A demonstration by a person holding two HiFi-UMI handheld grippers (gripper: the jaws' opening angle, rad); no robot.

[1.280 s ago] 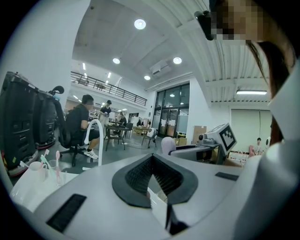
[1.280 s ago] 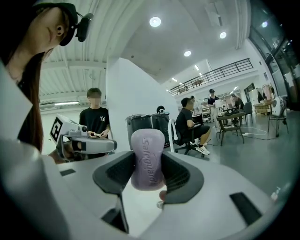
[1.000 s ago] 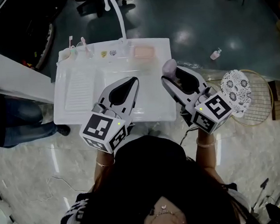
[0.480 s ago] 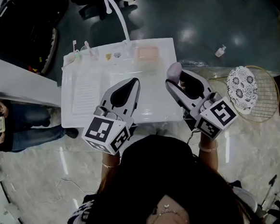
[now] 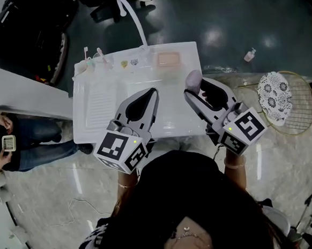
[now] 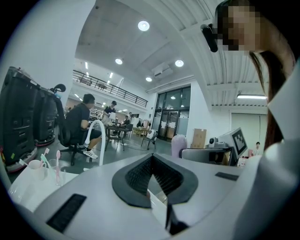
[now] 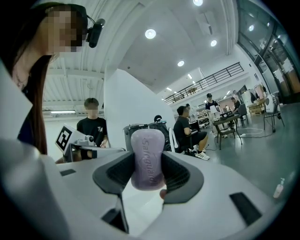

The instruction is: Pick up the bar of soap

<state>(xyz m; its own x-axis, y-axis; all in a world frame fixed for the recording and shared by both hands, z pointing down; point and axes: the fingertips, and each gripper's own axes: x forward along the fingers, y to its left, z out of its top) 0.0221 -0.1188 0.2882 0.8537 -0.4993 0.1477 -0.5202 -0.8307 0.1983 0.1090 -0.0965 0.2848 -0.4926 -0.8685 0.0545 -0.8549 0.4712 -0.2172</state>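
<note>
Right gripper view has the lavender bar of soap (image 7: 147,150) pinched upright in the right gripper (image 7: 149,171), over the right side of the white sink (image 5: 98,107); left gripper (image 6: 151,161) is closed up and empty; soap's probably slick and sticks out past the pads, so a jolt or a harder squeeze could squirt it out.

A white moulded sink top (image 5: 97,107) carries a curved white tap (image 5: 132,18) and a shallow pink tray (image 5: 168,58) along its far edge, and upright toothbrushes (image 5: 101,54) near its far left corner.
</note>
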